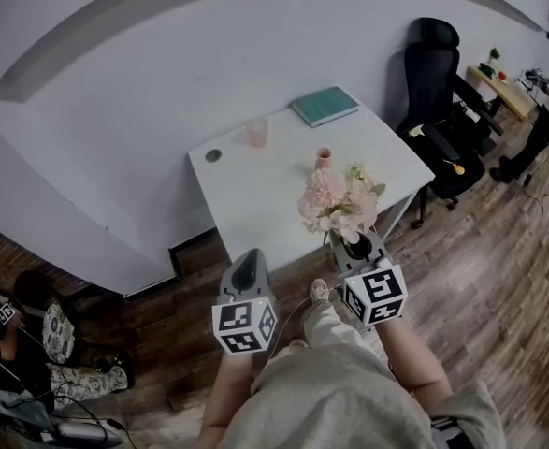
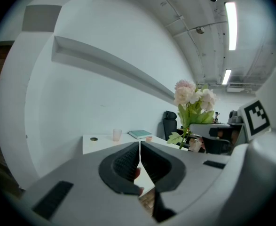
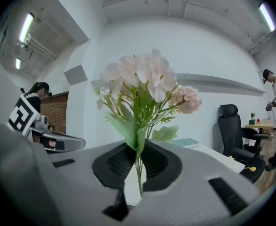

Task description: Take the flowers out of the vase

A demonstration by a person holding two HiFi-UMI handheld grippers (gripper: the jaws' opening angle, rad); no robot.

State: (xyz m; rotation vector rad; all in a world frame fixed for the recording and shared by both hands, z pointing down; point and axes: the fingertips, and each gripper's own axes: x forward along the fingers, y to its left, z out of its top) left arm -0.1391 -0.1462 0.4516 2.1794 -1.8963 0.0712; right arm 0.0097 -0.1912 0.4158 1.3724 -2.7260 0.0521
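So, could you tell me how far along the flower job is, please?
Done: the flowers are clear of the pink vase on the table. In hand: the right gripper grips their stems in its jaws. Left: probably setting them down; the left gripper is shut, empty.

Pink and white flowers (image 3: 145, 79) upright, green stems pinched between fingers (image 3: 114, 163) of the right gripper (image 3: 138, 149), white worktop (image 3: 208, 150), black chair (image 3: 232, 126) beyond

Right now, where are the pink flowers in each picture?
Head view: flowers just right of centre.
Left gripper view: flowers right of centre.
Right gripper view: flowers in the centre, stems between the jaws.
Shared landmark: the black chair.
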